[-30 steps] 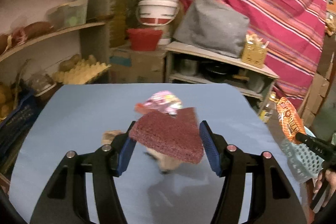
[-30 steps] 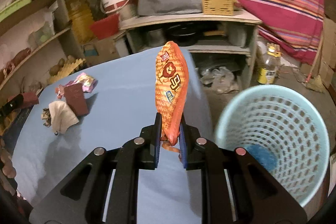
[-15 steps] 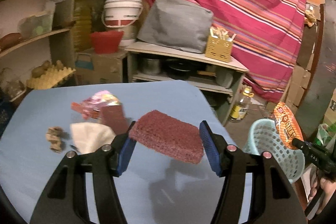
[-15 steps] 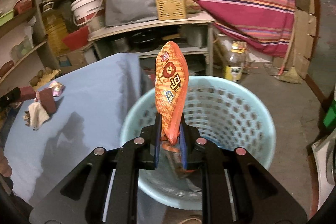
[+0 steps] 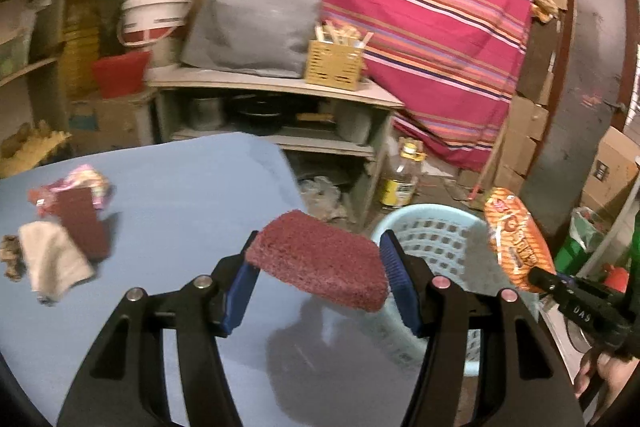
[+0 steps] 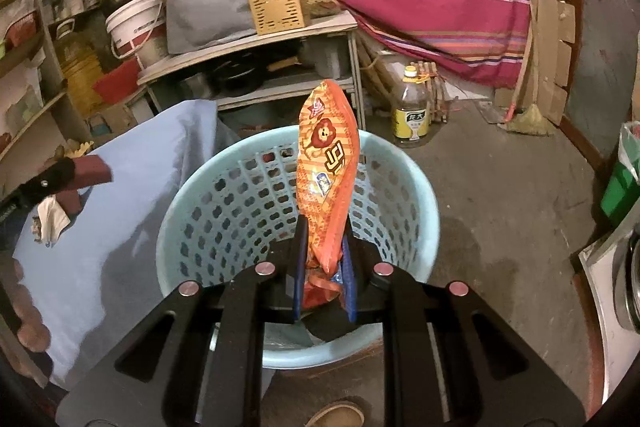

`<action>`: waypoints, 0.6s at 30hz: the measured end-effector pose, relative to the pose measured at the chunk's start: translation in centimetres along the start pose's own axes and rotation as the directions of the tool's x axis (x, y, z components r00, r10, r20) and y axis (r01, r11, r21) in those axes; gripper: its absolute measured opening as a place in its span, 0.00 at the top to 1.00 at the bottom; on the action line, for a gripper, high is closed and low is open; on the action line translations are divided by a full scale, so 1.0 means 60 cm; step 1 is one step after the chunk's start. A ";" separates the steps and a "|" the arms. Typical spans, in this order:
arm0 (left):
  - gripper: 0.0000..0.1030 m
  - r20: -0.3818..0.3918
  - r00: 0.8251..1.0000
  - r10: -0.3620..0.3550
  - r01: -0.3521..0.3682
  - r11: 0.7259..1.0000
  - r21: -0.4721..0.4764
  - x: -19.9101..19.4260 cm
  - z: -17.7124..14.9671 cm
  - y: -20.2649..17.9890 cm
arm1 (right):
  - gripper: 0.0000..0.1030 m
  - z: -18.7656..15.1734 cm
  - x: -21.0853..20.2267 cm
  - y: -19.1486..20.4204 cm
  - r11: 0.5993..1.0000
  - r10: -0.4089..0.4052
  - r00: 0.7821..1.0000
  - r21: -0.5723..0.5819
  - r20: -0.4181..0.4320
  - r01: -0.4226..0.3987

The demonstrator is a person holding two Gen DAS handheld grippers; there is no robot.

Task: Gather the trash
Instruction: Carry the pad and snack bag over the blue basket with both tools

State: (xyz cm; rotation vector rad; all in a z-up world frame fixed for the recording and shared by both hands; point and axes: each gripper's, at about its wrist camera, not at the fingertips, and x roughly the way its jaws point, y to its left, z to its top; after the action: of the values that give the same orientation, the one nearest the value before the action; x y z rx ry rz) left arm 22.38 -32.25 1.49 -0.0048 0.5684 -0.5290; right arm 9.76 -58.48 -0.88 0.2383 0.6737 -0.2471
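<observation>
1. Two claws, each clamped on trash: the left claw [image 5: 316,269] grips a maroon scouring pad [image 5: 320,259] above the blue tabletop [image 5: 180,203] edge.
2. The right claw [image 6: 323,269] pinches an orange snack bag [image 6: 326,179] upright over the pale blue basket [image 6: 416,187].
3. A rag [image 5: 52,259], a maroon piece [image 5: 82,223] and a pink wrapper [image 5: 90,179] lie together on the tabletop.

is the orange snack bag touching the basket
Apart. The right wrist view shows the snack bag clamped upright in the right gripper, above the basket.
</observation>
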 end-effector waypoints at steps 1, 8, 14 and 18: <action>0.42 -0.001 1.000 -0.009 0.009 1.000 0.005 0.007 0.001 -0.011 | 0.84 0.001 0.000 -0.003 1.000 -0.001 1.000 0.002 0.003 0.001; 0.42 -0.022 0.996 -0.081 0.082 0.995 0.058 0.063 0.006 -0.094 | 0.84 0.010 0.018 -0.023 0.999 0.016 1.000 0.034 -0.001 -0.015; 0.42 -0.046 0.992 -0.121 0.124 0.990 0.073 0.099 0.002 -0.143 | 0.84 0.016 0.039 -0.024 0.999 0.026 0.999 0.045 -0.029 -0.025; 0.41 -0.073 0.989 -0.132 0.137 0.989 0.064 0.117 0.005 -0.145 | 0.84 0.019 0.048 -0.020 0.999 0.031 0.999 0.036 -0.043 -0.030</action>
State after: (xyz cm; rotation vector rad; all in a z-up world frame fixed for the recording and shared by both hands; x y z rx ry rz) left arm 23.38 -43.21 -0.55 0.0408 0.6199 -0.6821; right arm 12.25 -60.38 -2.05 0.2885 0.7091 -0.2253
